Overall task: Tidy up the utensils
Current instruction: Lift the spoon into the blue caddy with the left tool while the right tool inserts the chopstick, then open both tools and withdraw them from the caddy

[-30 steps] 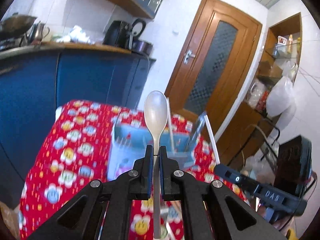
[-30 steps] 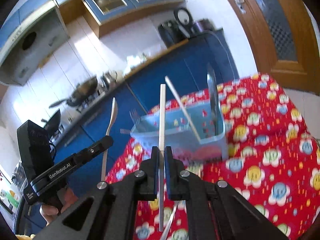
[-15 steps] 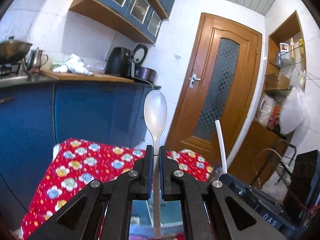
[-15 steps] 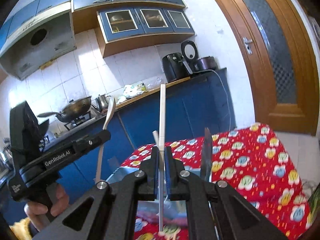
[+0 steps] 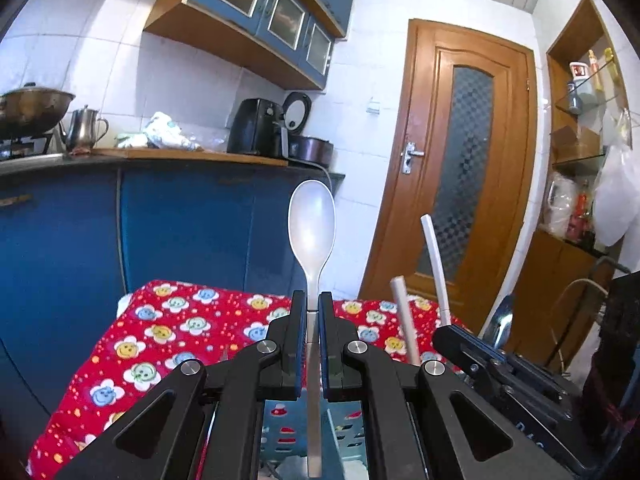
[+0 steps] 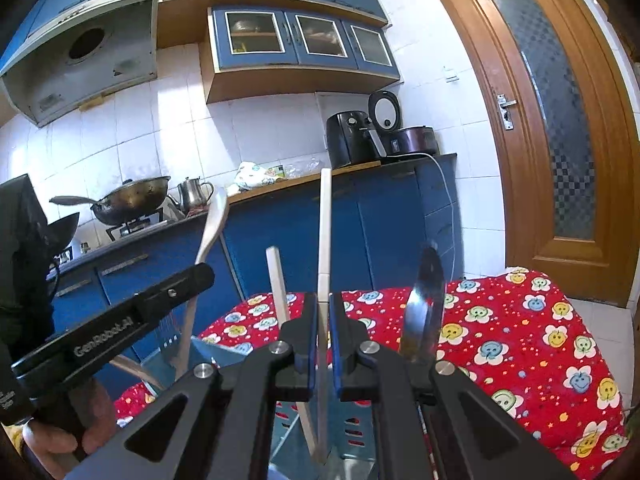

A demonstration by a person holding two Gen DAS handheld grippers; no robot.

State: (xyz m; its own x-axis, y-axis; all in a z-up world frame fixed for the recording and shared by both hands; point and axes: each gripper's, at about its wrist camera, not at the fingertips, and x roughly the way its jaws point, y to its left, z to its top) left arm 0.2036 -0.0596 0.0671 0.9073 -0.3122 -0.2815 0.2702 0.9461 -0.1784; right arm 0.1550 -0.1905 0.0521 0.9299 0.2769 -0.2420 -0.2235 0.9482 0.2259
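Note:
My left gripper (image 5: 313, 300) is shut on a white spoon (image 5: 311, 228), held upright with its bowl up and its handle reaching down into the light blue utensil basket (image 5: 282, 428). My right gripper (image 6: 323, 300) is shut on a white chopstick (image 6: 324, 224), upright, its lower end inside the same basket (image 6: 352, 428). A second chopstick (image 6: 277, 284) and a metal knife (image 6: 426, 304) stand in the basket. The left gripper (image 6: 200, 276) with the spoon (image 6: 214, 224) shows at the left of the right wrist view. The right gripper's chopstick (image 5: 435, 260) shows in the left wrist view.
The basket stands on a table with a red flowered cloth (image 6: 520, 344). Blue kitchen cabinets (image 5: 180, 220) with a counter, wok (image 6: 128, 196), kettle and air fryer (image 6: 348, 140) stand behind. A wooden door (image 5: 460, 160) is at the right.
Both grippers have tilted up and come down over the basket. The spoon handle and the chopstick end now reach into it. The basket has slid below both views.

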